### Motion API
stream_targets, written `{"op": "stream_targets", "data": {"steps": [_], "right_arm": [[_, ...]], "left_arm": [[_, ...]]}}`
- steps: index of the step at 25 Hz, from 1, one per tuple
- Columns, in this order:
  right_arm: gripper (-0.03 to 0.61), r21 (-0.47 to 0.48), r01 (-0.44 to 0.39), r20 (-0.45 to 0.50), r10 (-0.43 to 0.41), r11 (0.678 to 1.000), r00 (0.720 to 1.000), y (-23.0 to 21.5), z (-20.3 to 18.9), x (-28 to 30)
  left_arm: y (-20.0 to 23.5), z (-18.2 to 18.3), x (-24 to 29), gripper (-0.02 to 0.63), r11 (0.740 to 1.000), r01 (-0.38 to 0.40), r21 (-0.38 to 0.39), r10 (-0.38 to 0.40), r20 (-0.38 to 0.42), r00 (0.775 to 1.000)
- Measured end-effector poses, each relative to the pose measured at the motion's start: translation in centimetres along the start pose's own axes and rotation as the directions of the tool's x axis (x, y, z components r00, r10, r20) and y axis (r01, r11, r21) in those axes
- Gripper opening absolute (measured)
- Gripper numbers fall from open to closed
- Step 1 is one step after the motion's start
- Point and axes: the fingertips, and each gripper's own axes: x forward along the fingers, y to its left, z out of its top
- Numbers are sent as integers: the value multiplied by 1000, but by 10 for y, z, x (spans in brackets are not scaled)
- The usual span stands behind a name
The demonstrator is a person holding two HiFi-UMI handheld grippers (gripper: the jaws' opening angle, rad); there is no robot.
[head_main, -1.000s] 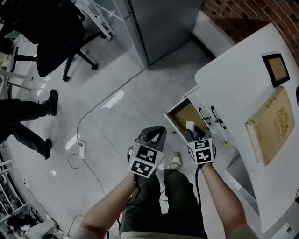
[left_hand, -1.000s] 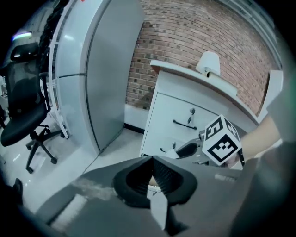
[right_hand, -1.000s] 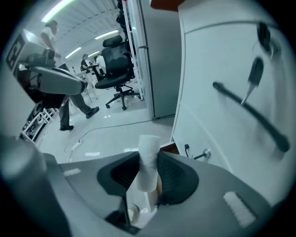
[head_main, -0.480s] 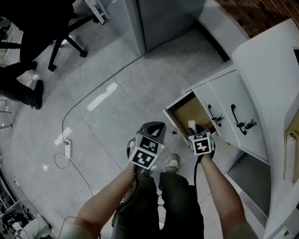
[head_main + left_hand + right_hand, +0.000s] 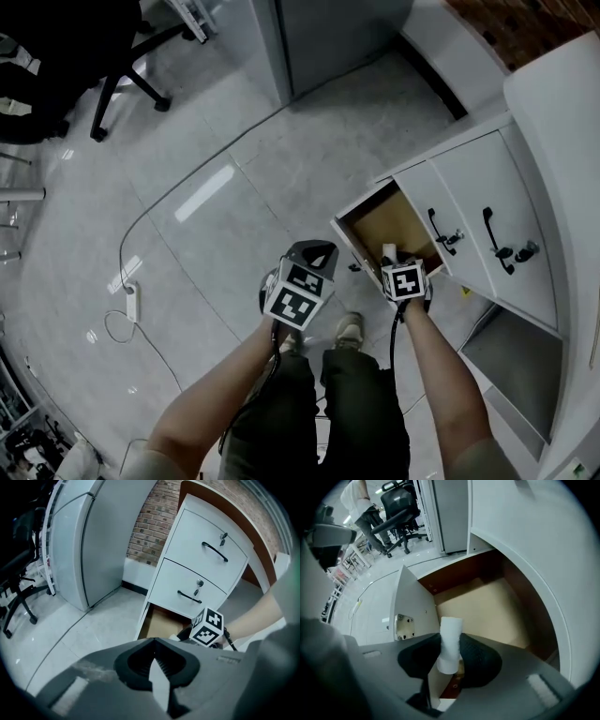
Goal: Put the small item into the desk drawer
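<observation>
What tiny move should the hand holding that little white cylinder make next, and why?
Probably ease the right gripper forward and down a little. Its jaws are shut on the small white cylinder, the bottom drawer stands open, and its bare brown floor lies just ahead, so the cylinder likely should be well inside before letting go.

The drawer (image 5: 382,223) of the white cabinet (image 5: 469,202) stands pulled open, showing its brown inside. At the drawer's near edge the right gripper (image 5: 394,265) holds a small white item (image 5: 387,250). The left gripper (image 5: 311,255) hangs just left of the drawer.
</observation>
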Motion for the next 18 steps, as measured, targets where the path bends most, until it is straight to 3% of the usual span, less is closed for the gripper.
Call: {"op": "stream_targets", "data": {"steps": [9, 18], "right_arm": [[126, 34, -14, 53, 12, 999, 999, 7, 8, -25], [23, 141, -68, 189, 41, 988, 981, 22, 43, -145]], "left_arm": [[-3, -4, -16, 2, 1000, 8, 1, -8, -25, 1000], [-33, 52, -99, 3, 999, 8, 47, -8, 0, 1000]]}}
